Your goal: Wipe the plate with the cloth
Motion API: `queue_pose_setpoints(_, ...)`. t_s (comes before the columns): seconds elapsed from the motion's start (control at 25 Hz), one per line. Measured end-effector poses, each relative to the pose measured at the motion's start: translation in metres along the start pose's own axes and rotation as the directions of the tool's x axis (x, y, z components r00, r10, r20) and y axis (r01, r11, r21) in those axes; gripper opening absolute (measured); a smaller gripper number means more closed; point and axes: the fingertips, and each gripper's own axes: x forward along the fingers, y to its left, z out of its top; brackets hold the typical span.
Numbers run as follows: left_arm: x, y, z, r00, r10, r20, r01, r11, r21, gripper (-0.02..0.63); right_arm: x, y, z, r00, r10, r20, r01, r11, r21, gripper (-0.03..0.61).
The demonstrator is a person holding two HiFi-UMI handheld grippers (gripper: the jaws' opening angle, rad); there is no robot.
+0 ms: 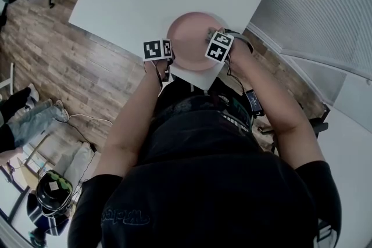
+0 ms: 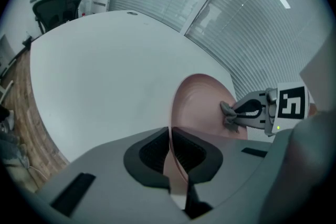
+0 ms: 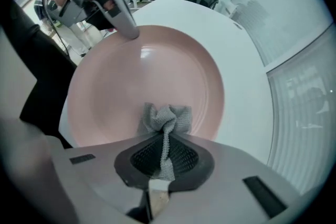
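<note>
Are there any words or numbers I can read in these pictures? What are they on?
Nothing here can be read.
The cube on the left tongs: black-and-white square pattern, no letters.
The cube on the right tongs: the same.
The print on the person's dark shirt: too blurred to read.
The plate and cloth: no print.

- The plate (image 3: 147, 81) sits on the table's (image 2: 105, 71) near corner.
- My left gripper (image 2: 170, 157) grips its left rim.
- The cloth (image 3: 167, 119), in my right gripper (image 3: 164, 152), rests on its right side.
</note>
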Motion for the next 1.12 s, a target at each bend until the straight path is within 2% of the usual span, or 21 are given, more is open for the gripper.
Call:
queue_pose_setpoints(0.24,0.001,-0.003,-0.002,1.0,0.004,0.003,-0.004,1.0,0.0,0.028,0.003,-0.041,0.036,0.993,-0.072,0.09,0.064,0.994,0.09,0.035)
queue_pose_setpoints(0.36,-0.001,0.0,0.0,1.0,0.002,0.011,-0.002,1.0,-0.019,0.028,0.003,-0.051,0.069,0.986,-0.089,0.141,0.077,0.993,0.086,0.034)
queue_pose_setpoints(0.44,-0.002,0.001,0.002,1.0,0.0,0.014,0.0,1.0,-0.029,0.028,0.001,-0.05,0.091,0.982,-0.072,0.176,0.06,0.996,0.073,0.034)
queue_pose_setpoints(0.64,-0.005,-0.001,0.002,1.0,0.001,0.028,0.0,0.998,-0.056,0.028,-0.006,-0.018,0.128,0.966,0.007,0.258,-0.006,1.0,-0.002,0.034)
queue_pose_setpoints(0.8,-0.005,0.002,0.004,0.999,0.0,0.035,0.002,0.997,-0.071,0.027,-0.011,0.018,0.143,0.949,0.083,0.304,-0.061,0.995,-0.082,0.034)
queue_pose_setpoints(0.96,-0.004,0.002,0.001,0.999,0.001,0.038,0.002,0.997,-0.077,0.026,-0.014,0.055,0.137,0.939,0.153,0.309,-0.104,0.98,-0.171,0.034)
queue_pose_setpoints(1.12,-0.002,-0.001,-0.005,0.999,0.002,0.038,0.001,0.998,-0.07,0.027,-0.016,0.095,0.111,0.934,0.217,0.284,-0.156,0.962,-0.223,0.035)
